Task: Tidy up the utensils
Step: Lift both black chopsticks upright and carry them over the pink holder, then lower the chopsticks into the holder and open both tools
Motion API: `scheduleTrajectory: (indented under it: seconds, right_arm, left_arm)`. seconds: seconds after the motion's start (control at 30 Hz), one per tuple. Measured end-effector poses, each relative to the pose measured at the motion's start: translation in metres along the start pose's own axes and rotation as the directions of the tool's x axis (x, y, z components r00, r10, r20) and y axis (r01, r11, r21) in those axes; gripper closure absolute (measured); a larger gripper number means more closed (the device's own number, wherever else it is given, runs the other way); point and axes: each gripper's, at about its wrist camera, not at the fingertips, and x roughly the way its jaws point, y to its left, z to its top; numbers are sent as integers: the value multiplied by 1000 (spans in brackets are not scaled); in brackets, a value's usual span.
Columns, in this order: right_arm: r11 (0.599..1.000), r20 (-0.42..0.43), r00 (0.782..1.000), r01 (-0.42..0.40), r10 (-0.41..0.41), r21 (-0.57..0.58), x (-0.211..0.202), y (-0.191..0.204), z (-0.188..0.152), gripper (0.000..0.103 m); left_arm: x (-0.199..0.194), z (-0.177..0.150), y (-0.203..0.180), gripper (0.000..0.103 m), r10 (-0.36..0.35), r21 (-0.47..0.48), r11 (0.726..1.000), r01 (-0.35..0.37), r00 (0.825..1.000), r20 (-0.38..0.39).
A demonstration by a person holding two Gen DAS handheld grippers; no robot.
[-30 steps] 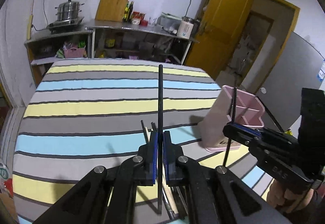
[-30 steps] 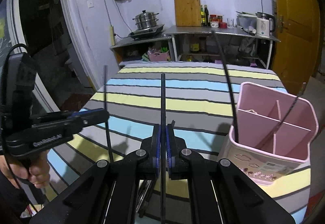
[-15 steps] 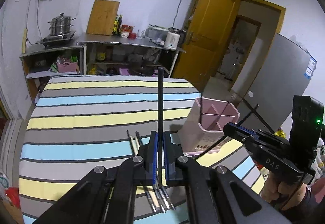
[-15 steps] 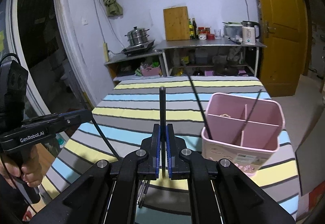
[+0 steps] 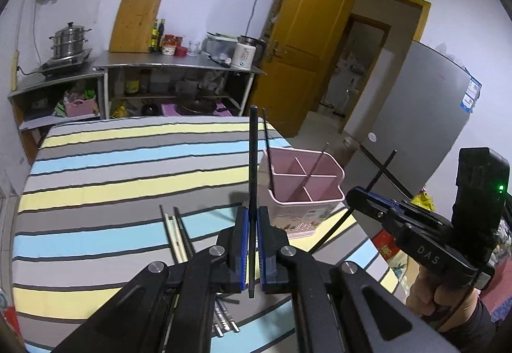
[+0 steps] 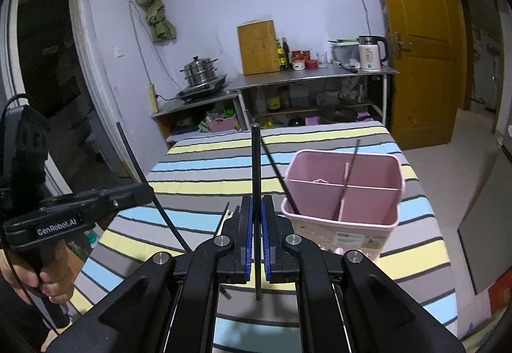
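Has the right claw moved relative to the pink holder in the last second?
Yes. The right claw backed away: the pink holder sits farther off, more centred than before.

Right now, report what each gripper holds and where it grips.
Left gripper pinches a black chopstick near its lower end; right gripper likewise pinches another black chopstick.

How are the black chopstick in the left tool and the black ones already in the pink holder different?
The left tool clamps its chopstick clear of the pink holder; the holder's two chopsticks stand inside it. The held one looks upright; those in the holder lean against the walls. All are thin and black.
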Motion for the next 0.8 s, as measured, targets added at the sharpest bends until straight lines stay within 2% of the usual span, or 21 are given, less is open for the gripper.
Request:
scheduleTrajectory:
  seconds: [0.3, 0.53, 0.8]
  right_arm:
    - [999, 28, 999, 29, -29, 24, -14, -19, 10, 98]
    - [999, 93, 995, 43, -46, 31, -31, -31, 36, 98]
    - [997, 204, 976, 65, -74, 52, -53, -41, 72, 98]
  left_arm:
    - [20, 20, -24, 98, -50, 27, 998, 51, 999, -10]
    - [15, 61, -47, 98, -80, 70, 995, 76, 996, 48]
    - [15, 106, -68, 98, -97, 103, 991, 85, 988, 119]
